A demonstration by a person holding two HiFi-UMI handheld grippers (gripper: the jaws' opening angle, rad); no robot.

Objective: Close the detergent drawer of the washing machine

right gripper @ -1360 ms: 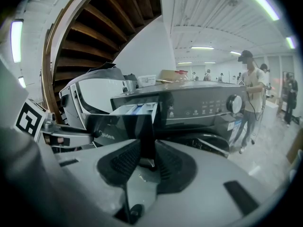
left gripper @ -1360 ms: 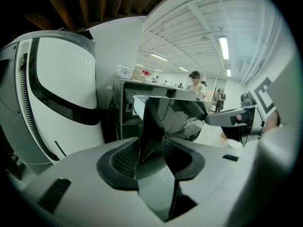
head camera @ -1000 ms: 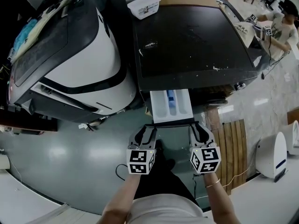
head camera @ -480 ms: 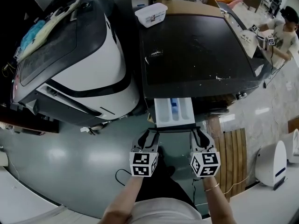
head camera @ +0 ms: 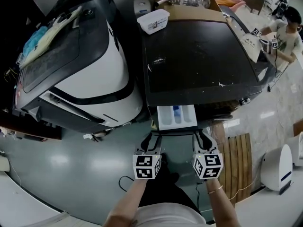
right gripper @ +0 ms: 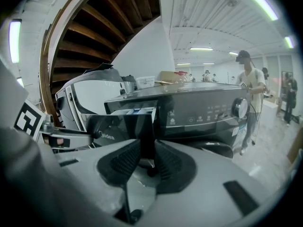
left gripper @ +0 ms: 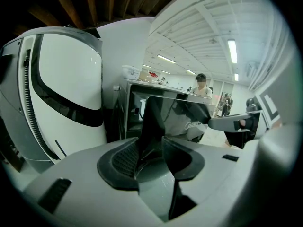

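Observation:
The dark front-loading washing machine [head camera: 199, 56] has its white detergent drawer [head camera: 176, 116] pulled out toward me, a blue insert showing inside. My left gripper [head camera: 150, 137] sits at the left end of the drawer's dark front panel [head camera: 177, 130], my right gripper [head camera: 202, 136] at the right end. In the left gripper view the left gripper [left gripper: 150, 148] has the panel's edge [left gripper: 156, 117] standing between its pads. In the right gripper view the right gripper [right gripper: 147, 150] pinches the panel [right gripper: 142, 126] below the open drawer [right gripper: 135, 111].
A white and black appliance [head camera: 80, 70] stands close on the left. A white plastic box [head camera: 153, 20] rests at the machine's back corner. A slatted wooden mat [head camera: 234, 155] lies on the floor at right, near a white device [head camera: 274, 167]. A person [head camera: 284, 32] stands at far right.
The drawer sticks out less from the machine than a second ago. Both grippers stay at its front panel, and the head view has shifted slightly.

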